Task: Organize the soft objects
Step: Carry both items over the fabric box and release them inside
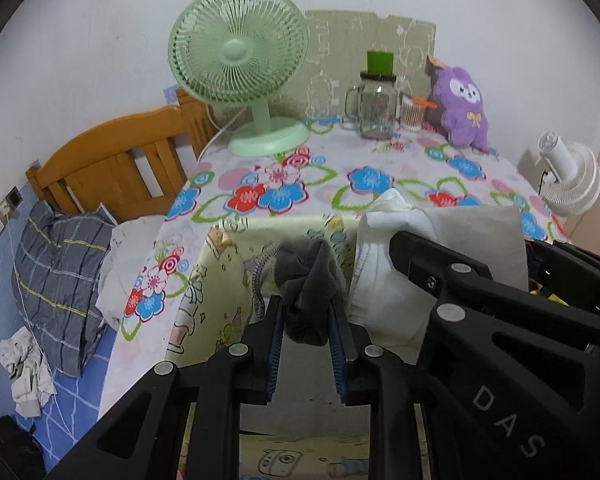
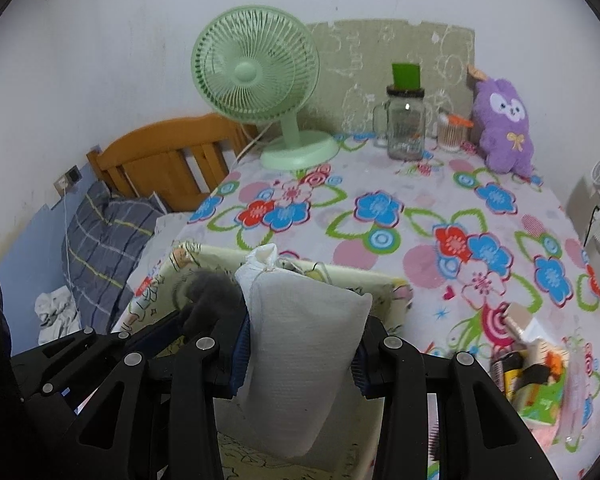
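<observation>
Two grippers hold soft items over a cartoon-print box on a flowered table.

The box (image 2: 384,280), pale yellow with cartoon drawings, sits at the near edge of the table (image 2: 420,200); its inside is mostly hidden by the grippers. The left gripper (image 1: 306,312) is pinched on a dark grey sock (image 1: 310,280), which hangs above the box's left side. The right gripper (image 2: 300,354) is clamped on a white cloth pouch (image 2: 304,344), knotted at its top, above the box's right side, just beside the sock. Beyond the box, at the table's far edge, stand a green fan (image 1: 240,52), a glass jar (image 1: 376,108) with a green cup on its lid, a small clear pot of cotton swabs (image 1: 412,114) and a purple plush (image 1: 462,104). Left of the box, off the table, lies a grey checked pillow (image 1: 60,276).
</observation>
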